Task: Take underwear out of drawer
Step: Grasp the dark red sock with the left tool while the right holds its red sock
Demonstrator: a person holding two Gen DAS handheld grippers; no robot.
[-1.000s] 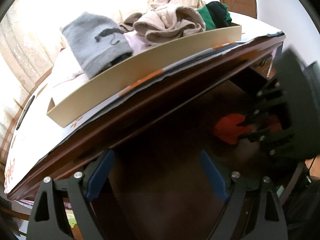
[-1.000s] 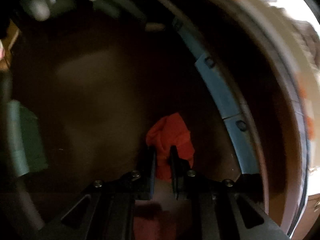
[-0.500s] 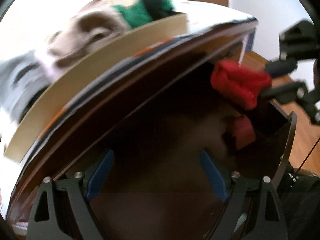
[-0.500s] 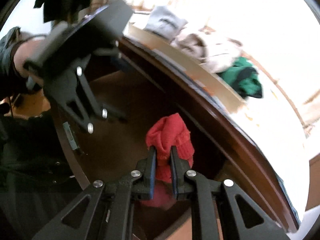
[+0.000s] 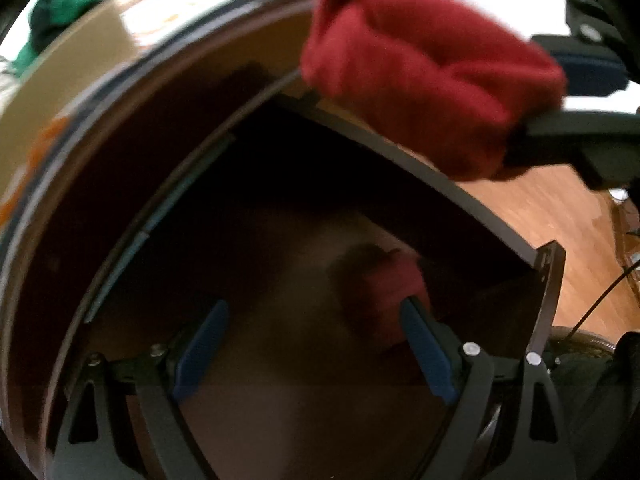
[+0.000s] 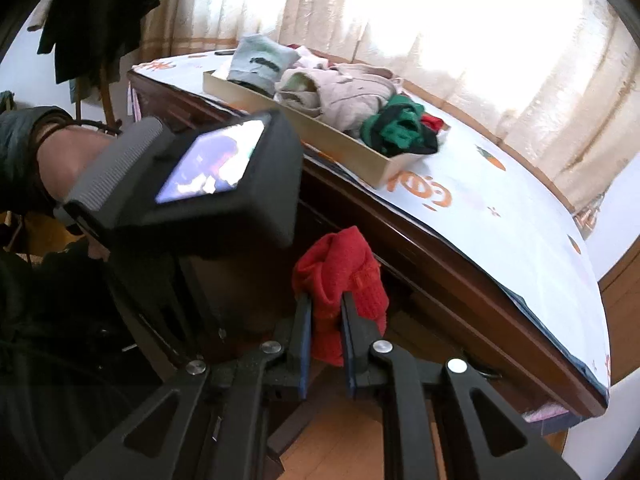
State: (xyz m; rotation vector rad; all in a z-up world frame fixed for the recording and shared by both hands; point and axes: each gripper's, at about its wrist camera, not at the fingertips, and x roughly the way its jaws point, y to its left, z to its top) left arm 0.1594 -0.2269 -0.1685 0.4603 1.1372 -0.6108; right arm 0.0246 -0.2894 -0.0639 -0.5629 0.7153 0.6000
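Jaws of right gripper [image 6: 325, 344] clamped on red underwear [image 6: 340, 280], lifted clear above open drawer [image 5: 548, 280], near tabletop's front edge. Left gripper [image 5: 312, 356] jaws wide, empty, over another dark red piece [image 5: 384, 292] inside. One out, more left.

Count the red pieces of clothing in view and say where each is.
3. One red piece is clamped in the right gripper; a second lies in the drawer; a third peeks out in the tray. More may be hidden.
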